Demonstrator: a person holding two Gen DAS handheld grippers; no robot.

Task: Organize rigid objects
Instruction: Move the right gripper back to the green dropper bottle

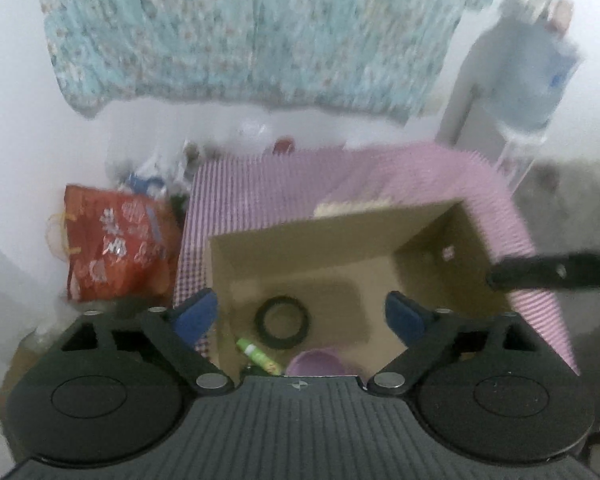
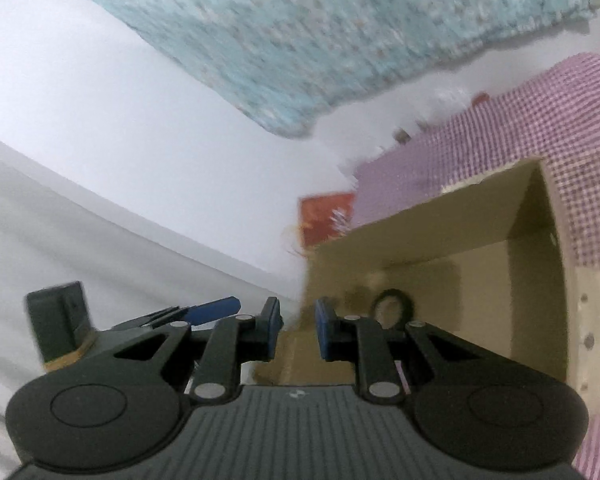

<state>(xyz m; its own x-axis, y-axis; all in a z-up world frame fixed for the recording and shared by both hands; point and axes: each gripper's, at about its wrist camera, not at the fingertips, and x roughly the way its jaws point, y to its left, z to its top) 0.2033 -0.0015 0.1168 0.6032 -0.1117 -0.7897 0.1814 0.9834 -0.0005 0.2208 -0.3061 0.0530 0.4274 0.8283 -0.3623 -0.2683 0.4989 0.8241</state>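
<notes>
the left gripper (image 1: 300, 316) hangs over the cardboard box (image 1: 428, 216), fingers wide apart and empty; the right gripper (image 2: 298, 330) has a narrow empty gap. inside lie a black ring (image 1: 283, 322), a green tube (image 1: 259, 356) and a purple cup (image 1: 318, 363). the ring looks stiff and light, best pinched across its band.

box (image 1: 340, 256) on table (image 1: 236, 188) | tape roll (image 1: 282, 322), tube (image 1: 259, 356), cup (image 1: 316, 363) in box

Hiding half the round lilac plastic bowl (image 1: 315, 363) behind gripper housing; blurring red printed bag (image 1: 116, 246) lettering.
</notes>
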